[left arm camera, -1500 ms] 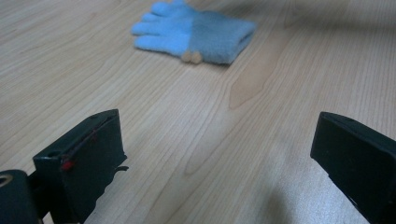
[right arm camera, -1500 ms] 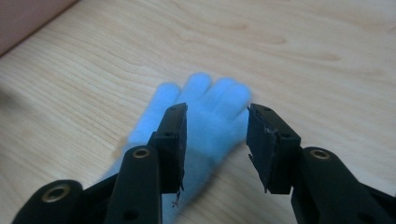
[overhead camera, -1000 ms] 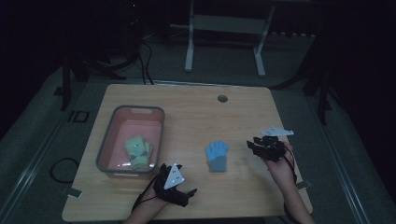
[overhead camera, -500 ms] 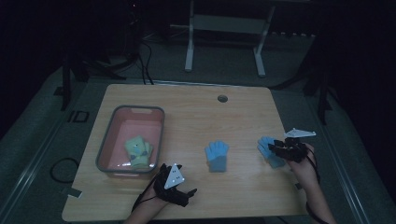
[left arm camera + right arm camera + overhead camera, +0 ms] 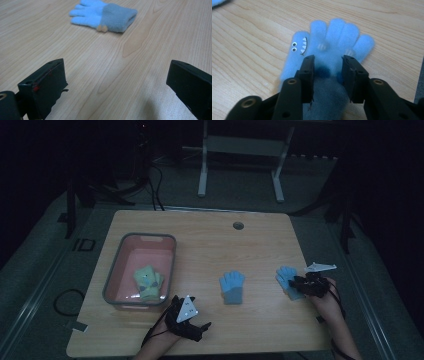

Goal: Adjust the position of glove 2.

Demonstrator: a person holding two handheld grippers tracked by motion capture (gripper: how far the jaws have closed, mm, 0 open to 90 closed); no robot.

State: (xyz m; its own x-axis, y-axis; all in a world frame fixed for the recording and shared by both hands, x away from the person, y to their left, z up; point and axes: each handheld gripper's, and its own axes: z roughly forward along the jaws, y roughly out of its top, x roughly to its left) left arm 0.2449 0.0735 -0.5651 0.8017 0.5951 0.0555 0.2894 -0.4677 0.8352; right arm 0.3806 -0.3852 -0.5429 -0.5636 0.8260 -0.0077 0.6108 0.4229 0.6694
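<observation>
— Looking at the right tongs: held low over the bench, near its right edge, with the wrist flat behind them.

— Grabbing anything?

— Yes. Pinching the shark glove by its palm, one black jaw on each side, with fluffy blue cloth bunched in between. Just been squeezing closer, too.

— Where, then?

— Lying flat on the wood near the right edge, with fingers spread and pointing away from the hand. Little eyes and white teeth on the thumb.

— And the left tongs?

— Sitting low at the front edge, forearm coming in from below. Pointing toward the middle glove, but well apart from it. Spread wide, gripping nothing, just bare wood between.

— Anything else?

— Pink tub over on the left, with green gloves inside.
</observation>
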